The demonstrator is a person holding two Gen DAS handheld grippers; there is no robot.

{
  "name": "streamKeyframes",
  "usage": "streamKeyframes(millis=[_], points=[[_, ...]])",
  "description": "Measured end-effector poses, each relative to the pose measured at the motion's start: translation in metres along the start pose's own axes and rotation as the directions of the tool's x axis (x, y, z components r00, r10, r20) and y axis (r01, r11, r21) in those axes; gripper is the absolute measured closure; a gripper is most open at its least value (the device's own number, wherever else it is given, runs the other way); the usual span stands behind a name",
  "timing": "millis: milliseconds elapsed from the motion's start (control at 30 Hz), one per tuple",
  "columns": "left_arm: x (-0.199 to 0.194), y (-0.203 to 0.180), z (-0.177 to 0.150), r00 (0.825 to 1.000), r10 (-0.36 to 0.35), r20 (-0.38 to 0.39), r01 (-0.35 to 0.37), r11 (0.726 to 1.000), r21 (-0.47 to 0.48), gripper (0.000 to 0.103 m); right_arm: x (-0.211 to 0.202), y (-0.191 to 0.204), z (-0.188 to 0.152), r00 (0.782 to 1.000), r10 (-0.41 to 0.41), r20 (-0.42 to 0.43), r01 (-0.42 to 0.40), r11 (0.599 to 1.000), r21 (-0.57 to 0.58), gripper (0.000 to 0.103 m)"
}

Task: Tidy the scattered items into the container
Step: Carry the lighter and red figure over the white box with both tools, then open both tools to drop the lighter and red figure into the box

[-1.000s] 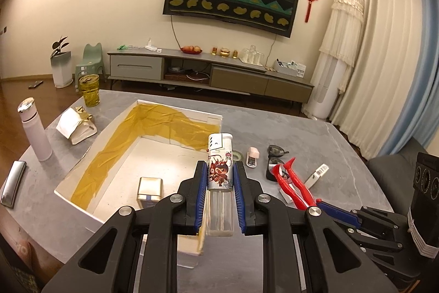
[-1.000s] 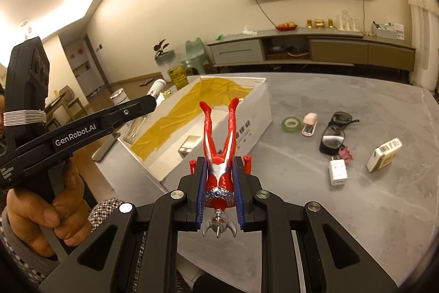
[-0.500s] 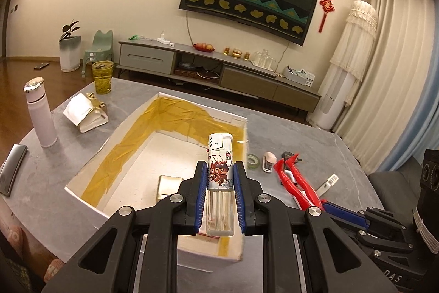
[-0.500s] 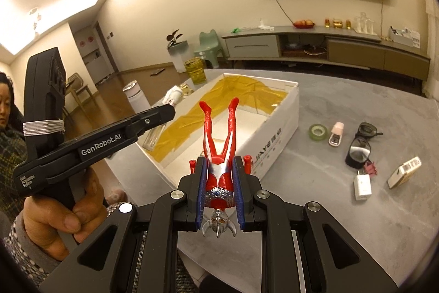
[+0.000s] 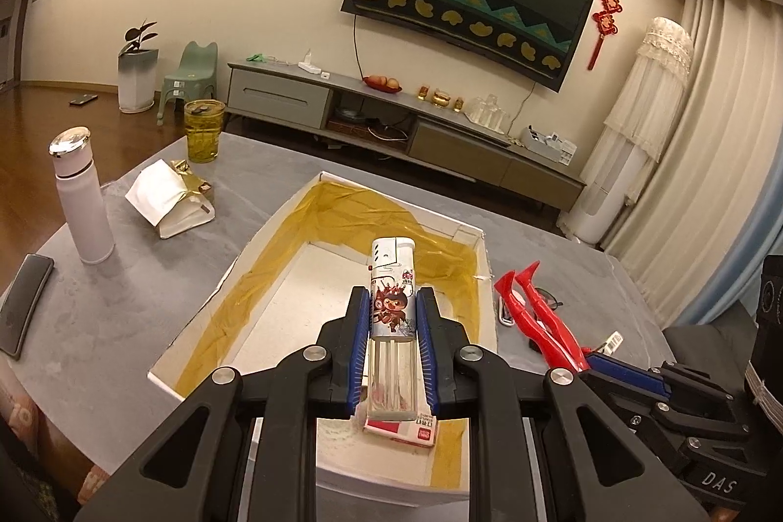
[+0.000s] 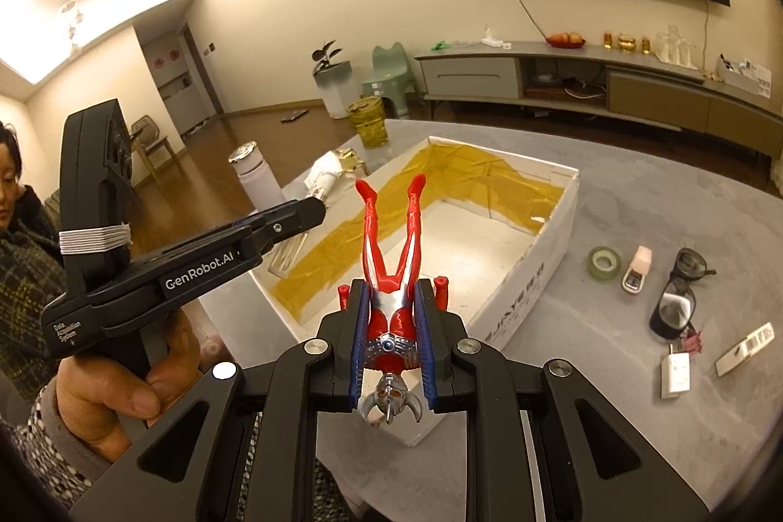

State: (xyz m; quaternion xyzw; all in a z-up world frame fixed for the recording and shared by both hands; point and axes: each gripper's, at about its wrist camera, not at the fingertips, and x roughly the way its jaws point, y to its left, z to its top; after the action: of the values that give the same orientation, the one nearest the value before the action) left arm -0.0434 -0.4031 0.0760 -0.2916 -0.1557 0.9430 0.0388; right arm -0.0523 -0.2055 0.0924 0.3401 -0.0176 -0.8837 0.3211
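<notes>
1. I have the lighter (image 5: 391, 321) clamped upright in my left tool (image 5: 391, 326), its metal cap pointing away from me. It hangs over the near end of the box (image 5: 235, 272). I judge this to be the drop-off step for it.
2. My right tool (image 6: 391, 326) is clenched on a red toy figure (image 6: 391, 258), gripped at the torso with the legs pointing out ahead and the silver head towards me. It sits above the box's near corner, on the box's right side.
3. The box is white, lined along its walls with yellow tape, and stands on the grey table (image 5: 122, 326). A small red-and-white packet (image 5: 401, 429) already lies on the box floor just under the lighter.
4. Next move, as I read it: lower the left tool a little over the box floor and let the lighter go, then bring the figure across the box wall and release it as well. The two tools are close together over the box, so I would do one at a time.
5. Still out on the table, right of the box: a roll of tape (image 6: 604, 262), a small pink stapler (image 6: 637, 267), dark glasses (image 6: 678, 302), a white plug (image 6: 675, 375) and a small white card-like item (image 6: 746, 348).
6. Left of the box stand a pale bottle (image 5: 80, 199), a paper bag (image 5: 169, 199), a yellow-green jar (image 5: 204, 130) and a phone (image 5: 24, 304). Whether these belong to the job I cannot tell.
</notes>
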Motion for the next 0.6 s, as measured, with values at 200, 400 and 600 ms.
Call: streamKeyframes(millis=[200, 400, 600], points=[[0.013, 0.003, 0.014, 1.0, 0.012, -0.028, -0.011, 0.999, 0.035, 0.083, 0.017, -0.002, 0.013, 1.0, 0.01, -0.02, -0.01, 1.0, 0.005, 0.084], [0.027, 0.008, 0.028, 0.998, 0.012, -0.063, -0.008, 0.998, 0.06, 0.083, 0.035, -0.011, 0.029, 0.999, 0.022, -0.044, -0.021, 0.999, 0.028, 0.084], [0.045, 0.011, 0.037, 0.993, 0.008, -0.116, 0.0, 0.997, 0.075, 0.083, 0.05, -0.021, 0.043, 0.998, 0.013, -0.067, -0.011, 0.999, 0.032, 0.084]])
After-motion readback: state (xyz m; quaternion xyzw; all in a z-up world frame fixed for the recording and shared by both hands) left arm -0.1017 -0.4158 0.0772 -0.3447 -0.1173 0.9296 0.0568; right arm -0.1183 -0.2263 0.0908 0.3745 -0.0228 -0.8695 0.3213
